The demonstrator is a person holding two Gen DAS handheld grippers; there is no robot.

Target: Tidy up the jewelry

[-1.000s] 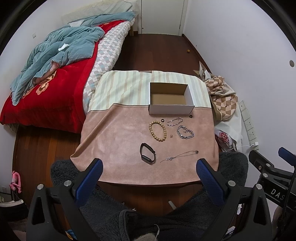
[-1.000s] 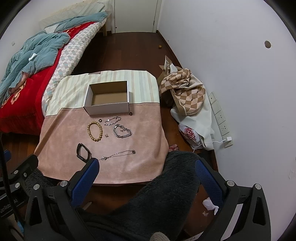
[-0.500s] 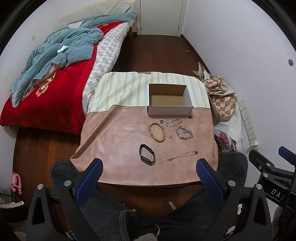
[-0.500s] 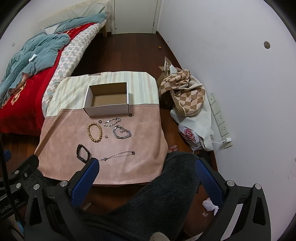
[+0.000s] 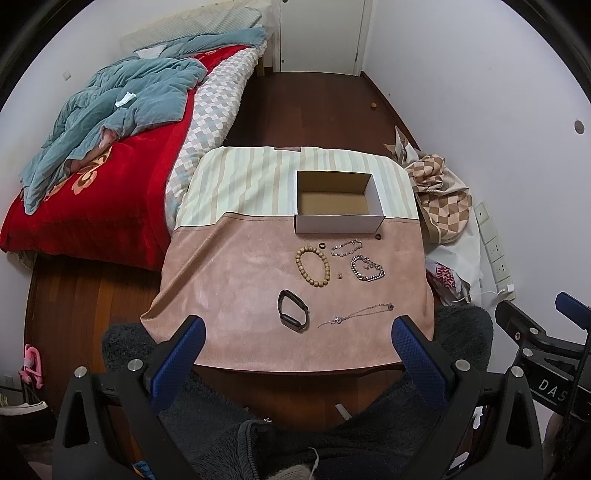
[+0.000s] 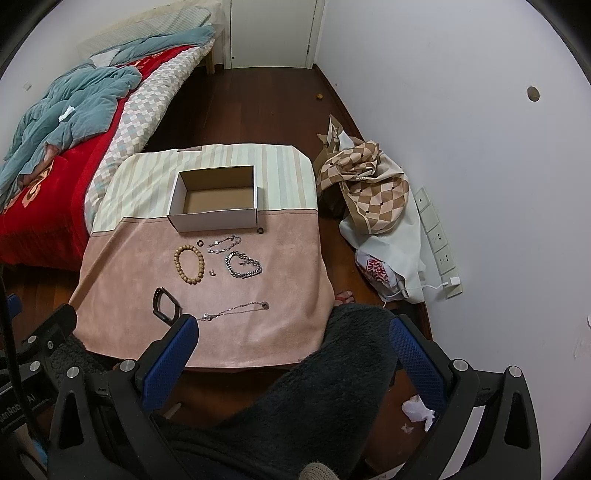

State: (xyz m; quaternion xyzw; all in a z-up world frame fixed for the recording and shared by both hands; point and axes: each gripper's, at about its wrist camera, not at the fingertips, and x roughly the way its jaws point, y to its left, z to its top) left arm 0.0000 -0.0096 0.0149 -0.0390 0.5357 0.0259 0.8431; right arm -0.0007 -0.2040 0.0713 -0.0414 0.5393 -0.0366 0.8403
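Observation:
An open, empty white cardboard box [image 5: 338, 206] [image 6: 216, 203] stands at the back of a small cloth-covered table [image 5: 229, 295] [image 6: 122, 280]. In front of it lie a wooden bead bracelet [image 5: 312, 266] [image 6: 189, 264], a thin silver bracelet [image 5: 345, 248] [image 6: 223, 244], a chunky silver chain bracelet [image 5: 367, 268] [image 6: 243, 264], a black band [image 5: 293, 309] [image 6: 165, 301], a thin necklace [image 5: 356, 314] [image 6: 236, 310], two small dark rings [image 5: 322, 245] [image 5: 377, 236] and a tiny earring [image 5: 340, 274]. My left gripper [image 5: 295, 350] and right gripper [image 6: 291, 350] are both open and empty, held above the table's near edge.
A bed with a red cover and blue quilt [image 5: 92, 147] stands to the left. A checkered bag [image 6: 365, 188] and plastic bags lie on the floor at the right by the white wall. A dark fleece-covered lap [image 6: 314, 398] fills the foreground. A closed door [image 5: 321, 33] is at the back.
Both grippers have drifted slightly, so the table sits a little lower in view. Nothing on the table has moved.

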